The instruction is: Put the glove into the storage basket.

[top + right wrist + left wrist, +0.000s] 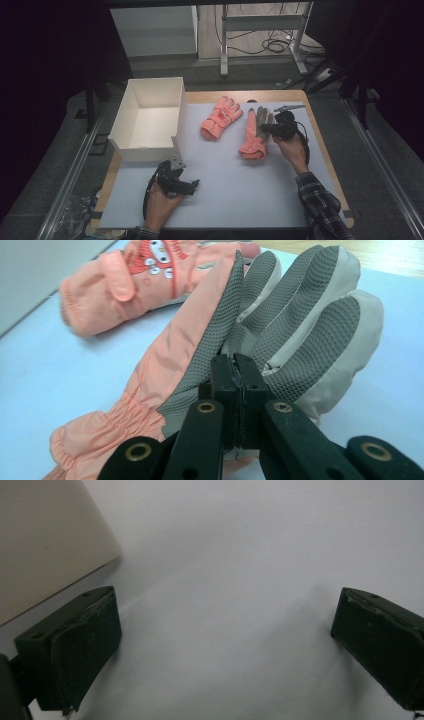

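Note:
Two salmon-pink gloves lie on the pale mat (225,175). The right glove (253,135) is palm up with a grey grip palm (300,315). My right gripper (265,129) comes at it from the right, and its jaws (234,362) are shut on a fold of that grey palm fabric near the thumb side. The left glove (220,118) lies back up, with a cartoon patch and a strap (135,280). At the front left, my left gripper (192,186) rests on the mat, open, with nothing between its jaws (225,645).
An open white box (148,150) stands at the table's left, its corner (50,545) close to my left gripper. A metal clip-like tool (290,107) lies at the far right of the mat. The wooden table edge (327,165) runs along the right.

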Motion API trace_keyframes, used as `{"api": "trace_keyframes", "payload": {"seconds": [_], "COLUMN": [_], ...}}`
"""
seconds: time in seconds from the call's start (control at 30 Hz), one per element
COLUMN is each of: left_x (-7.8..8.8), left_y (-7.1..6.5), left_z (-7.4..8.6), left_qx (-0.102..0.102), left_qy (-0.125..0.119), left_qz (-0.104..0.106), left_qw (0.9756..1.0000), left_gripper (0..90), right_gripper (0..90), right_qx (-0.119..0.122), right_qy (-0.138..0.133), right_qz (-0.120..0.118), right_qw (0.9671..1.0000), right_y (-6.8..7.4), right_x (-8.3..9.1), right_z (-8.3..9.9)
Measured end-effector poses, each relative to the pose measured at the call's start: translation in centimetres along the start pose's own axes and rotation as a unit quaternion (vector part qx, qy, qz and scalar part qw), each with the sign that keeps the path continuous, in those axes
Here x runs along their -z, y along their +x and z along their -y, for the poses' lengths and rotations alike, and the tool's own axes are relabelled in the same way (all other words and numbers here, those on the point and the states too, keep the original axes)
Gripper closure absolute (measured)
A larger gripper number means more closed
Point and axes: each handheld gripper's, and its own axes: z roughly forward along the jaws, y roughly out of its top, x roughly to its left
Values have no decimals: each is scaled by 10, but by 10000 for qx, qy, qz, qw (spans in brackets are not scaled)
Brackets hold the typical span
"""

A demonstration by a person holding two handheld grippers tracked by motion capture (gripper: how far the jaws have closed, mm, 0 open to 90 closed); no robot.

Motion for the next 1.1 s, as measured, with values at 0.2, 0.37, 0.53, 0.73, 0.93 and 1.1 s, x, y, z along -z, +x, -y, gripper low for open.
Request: {"api": "trace_keyframes", "payload": {"seconds": [0.2, 0.37, 0.53, 0.73, 0.93, 1.1], "left_x": [0, 0, 0, 0, 0, 0], "left_y": [0, 0, 0, 0, 0, 0], "left_z": [0, 0, 0, 0, 0, 0], "left_qx": [-2, -4, -5, -4, -3, -3], "left_qy": [4, 5, 5, 4, 5, 4], "left_qz": [0, 0, -5, -5, -4, -5], "left_qw": [10000, 10000, 10000, 10000, 10000, 10000], "left_gripper": [0, 0, 0, 0, 0, 0], "right_gripper": [886, 886, 886, 886, 886, 885], "right_qx": [42, 170, 209, 255, 264, 261], "right_qy": [-77, -119, -124, -113, -93, 40], "right_qz": [-220, -439, -692, -950, -1117, -1164], "right_qw": [9997, 9988, 9973, 9951, 9934, 9929], "right_y": [11, 27, 43, 62, 77, 80], "right_x": [14, 27, 37, 45, 41, 27], "right_z": [2, 6, 14, 30, 46, 56]}}
